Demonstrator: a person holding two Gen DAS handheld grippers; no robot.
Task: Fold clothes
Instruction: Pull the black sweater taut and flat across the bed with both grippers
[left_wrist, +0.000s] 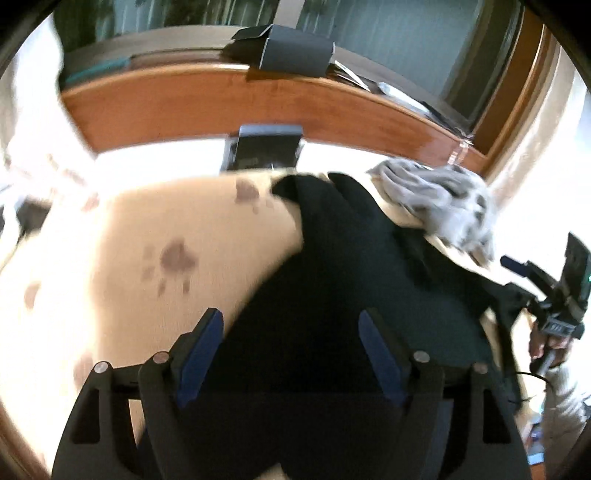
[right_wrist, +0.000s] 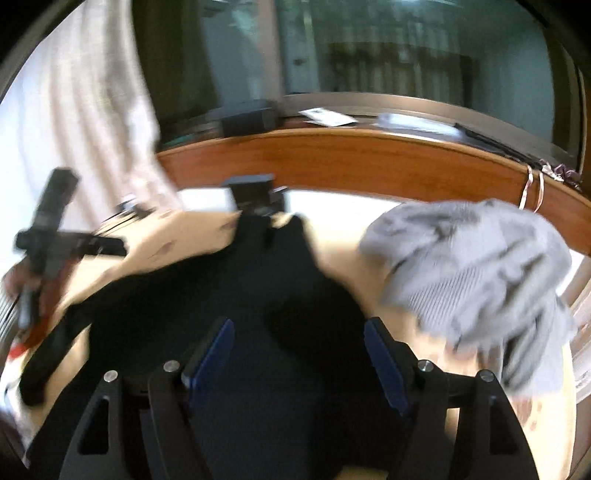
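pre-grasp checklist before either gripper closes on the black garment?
1. Left gripper open: ok.
2. Right gripper open: ok.
3. Black garment ahead of both grippers: ok.
4. Garment spread flat: not ok, bunched and creased on the paw-print sheet.
5. Grey garment clear of the black one: cannot tell, edges blurred.
6. Fabric edge between fingers: cannot tell, motion blur.

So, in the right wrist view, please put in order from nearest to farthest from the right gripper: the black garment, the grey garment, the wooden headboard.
1. The black garment: directly under and ahead of the open right gripper.
2. The grey garment: crumpled, ahead to the right.
3. The wooden headboard: farthest, across the back.
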